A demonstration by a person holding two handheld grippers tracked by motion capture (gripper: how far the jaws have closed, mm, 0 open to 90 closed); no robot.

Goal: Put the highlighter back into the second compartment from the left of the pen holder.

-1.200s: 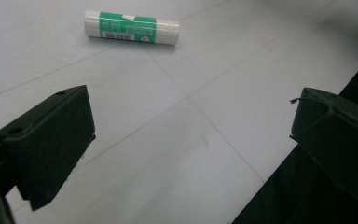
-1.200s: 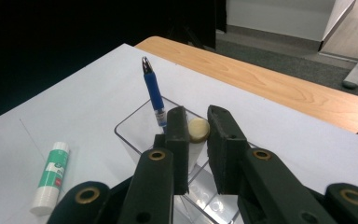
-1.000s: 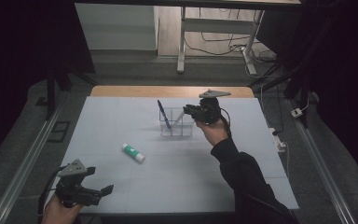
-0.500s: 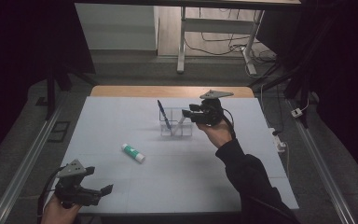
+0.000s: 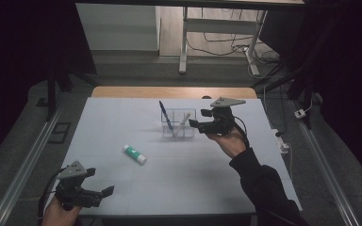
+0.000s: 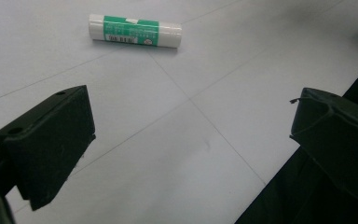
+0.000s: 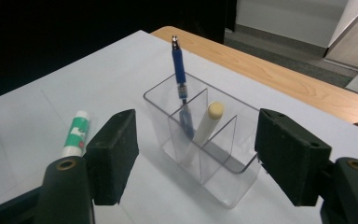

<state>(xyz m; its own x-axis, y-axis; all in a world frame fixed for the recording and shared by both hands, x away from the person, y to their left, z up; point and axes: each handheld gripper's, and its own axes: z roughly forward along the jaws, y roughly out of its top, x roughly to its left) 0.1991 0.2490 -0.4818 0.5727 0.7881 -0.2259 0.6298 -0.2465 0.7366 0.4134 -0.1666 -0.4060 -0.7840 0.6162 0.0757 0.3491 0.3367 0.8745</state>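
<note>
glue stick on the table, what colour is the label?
Green label on a white tube, glue stick; clearest in the left gripper view.

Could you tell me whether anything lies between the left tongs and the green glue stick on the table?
No. In the left gripper view, only bare table runs from the open left tongs to the glue stick.

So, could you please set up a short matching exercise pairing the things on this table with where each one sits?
Things:
1. blue pen
2. cream stick
3. glue stick
4. right gripper

Places:
A. lying flat on the bare table
B. leaning in the middle compartment of the clear holder
C. held open beside the clear holder
D. standing in the holder's far compartment

Pairs: 1-D, 2-B, 3-A, 4-C
</note>
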